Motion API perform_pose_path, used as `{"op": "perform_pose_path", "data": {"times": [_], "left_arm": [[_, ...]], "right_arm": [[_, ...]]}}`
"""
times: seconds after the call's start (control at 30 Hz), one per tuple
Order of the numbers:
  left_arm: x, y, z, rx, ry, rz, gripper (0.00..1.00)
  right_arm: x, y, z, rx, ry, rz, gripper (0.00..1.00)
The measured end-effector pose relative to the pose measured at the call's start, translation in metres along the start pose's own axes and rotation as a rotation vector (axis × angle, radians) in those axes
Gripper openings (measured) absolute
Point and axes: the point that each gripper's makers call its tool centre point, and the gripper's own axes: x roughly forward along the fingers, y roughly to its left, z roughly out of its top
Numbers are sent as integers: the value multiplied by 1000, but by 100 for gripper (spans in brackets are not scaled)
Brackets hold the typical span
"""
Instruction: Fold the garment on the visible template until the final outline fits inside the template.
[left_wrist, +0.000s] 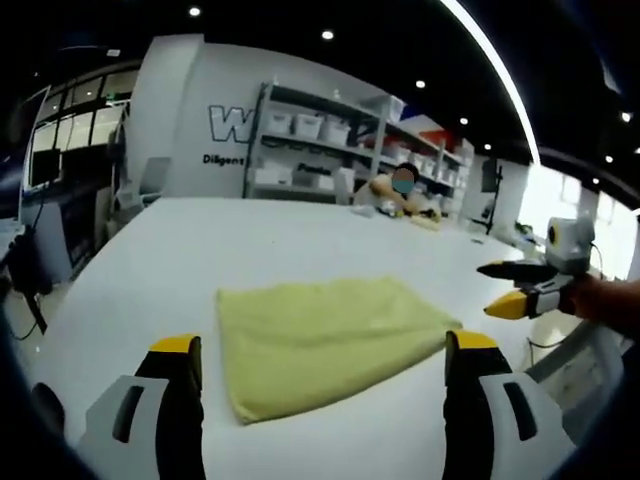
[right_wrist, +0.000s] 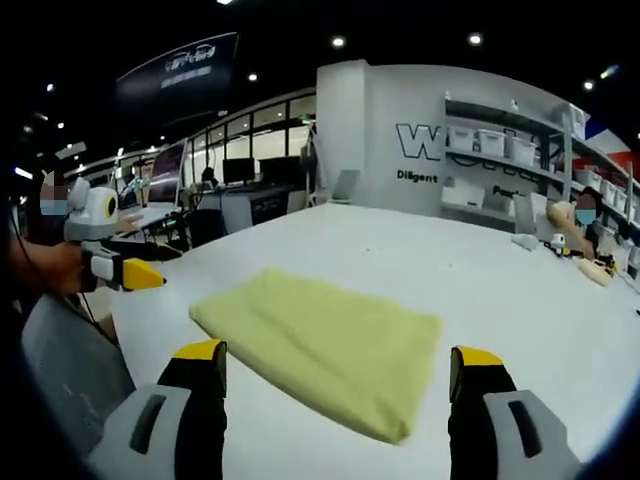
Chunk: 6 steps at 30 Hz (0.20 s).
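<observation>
A: Where does the garment (left_wrist: 325, 340) lie?

B: Flat on the white table (left_wrist: 240, 240), near the edge closest to both cameras. It is a pale yellow cloth folded into a rough rectangle. In the left gripper view its near corner points between the jaws; in the right gripper view one long edge runs toward the table's left edge.

A: Any template outline?

B: I cannot make one out; the tabletop around the cloth looks plain, smooth and white.

A: How much room is around it?

B: Plenty. Bare tabletop stretches from the cloth to the far edge, where a seated person (left_wrist: 400, 190) and some small items sit. Beyond are white shelves with bins (left_wrist: 310, 125).

A: The grippers?

B: The left gripper (left_wrist: 325, 350) has its jaws spread wide, one on each side of the cloth's near part, gripping nothing. The right gripper (right_wrist: 335, 360) is likewise spread wide and empty, above the cloth's near edge. Their tips are yellow on black fingers with grey bodies.

A: Texture of the cloth?

B: Soft and matte, with slightly rounded folded edges and faint ripples.
</observation>
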Motion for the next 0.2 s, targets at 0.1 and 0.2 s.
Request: {"op": "perform_pose_path", "data": {"times": [0.1, 0.2], "left_arm": [[0, 0, 0, 20, 1, 7, 96], [0, 1, 0, 13, 3, 8, 96]], "right_arm": [[0, -1, 0, 0, 1, -7, 93], [1, -2, -3, 11, 10, -6, 94]]}}
